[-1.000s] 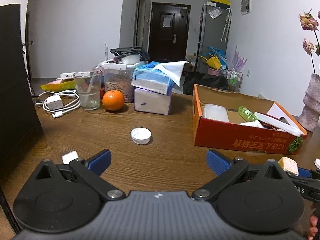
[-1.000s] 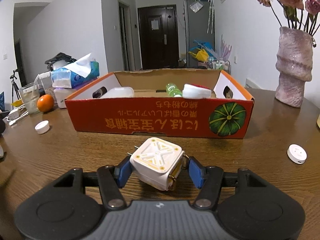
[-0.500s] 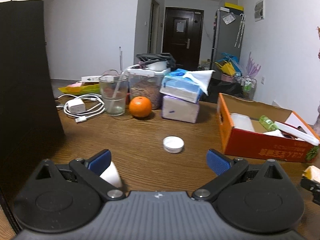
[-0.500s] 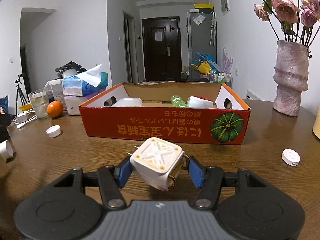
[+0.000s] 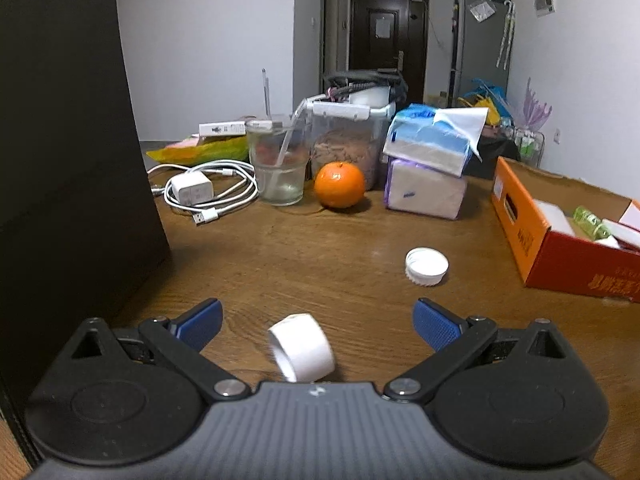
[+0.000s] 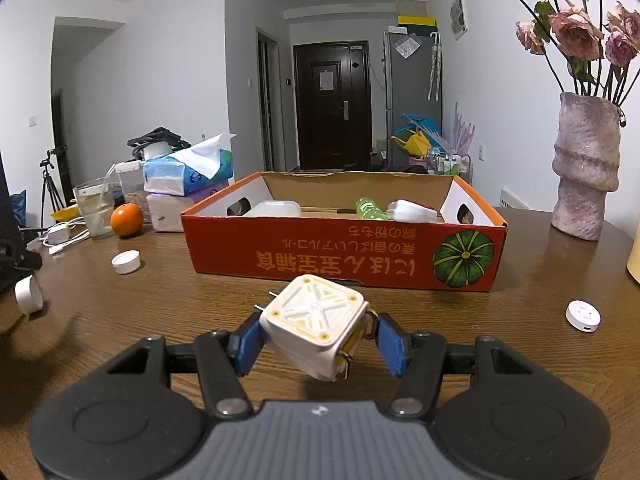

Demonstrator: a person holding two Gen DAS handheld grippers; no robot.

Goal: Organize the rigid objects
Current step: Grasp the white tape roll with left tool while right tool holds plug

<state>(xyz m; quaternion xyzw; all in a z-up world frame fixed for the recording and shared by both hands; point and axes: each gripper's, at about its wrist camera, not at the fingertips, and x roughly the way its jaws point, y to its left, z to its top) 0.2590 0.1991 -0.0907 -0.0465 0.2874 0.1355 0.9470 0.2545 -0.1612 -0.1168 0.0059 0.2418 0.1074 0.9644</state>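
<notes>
The left tongs (image 5: 316, 320) have swung over the white roll (image 5: 302, 347) near the surface's (image 5: 320, 248) left edge — jaws wide, ready to close; the right tongs (image 6: 316, 340) still clamp the plug cube (image 6: 314, 326) before the box (image 6: 344, 256).

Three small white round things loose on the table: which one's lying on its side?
The white ring between the open left gripper fingers: its hollow faces sideways. The ribbed bottle cap sits open side up; the white puck lies flat.

Orange (image 5: 339, 184) beside glass (image 5: 277, 160) — vase (image 6: 585, 168) apart.
</notes>
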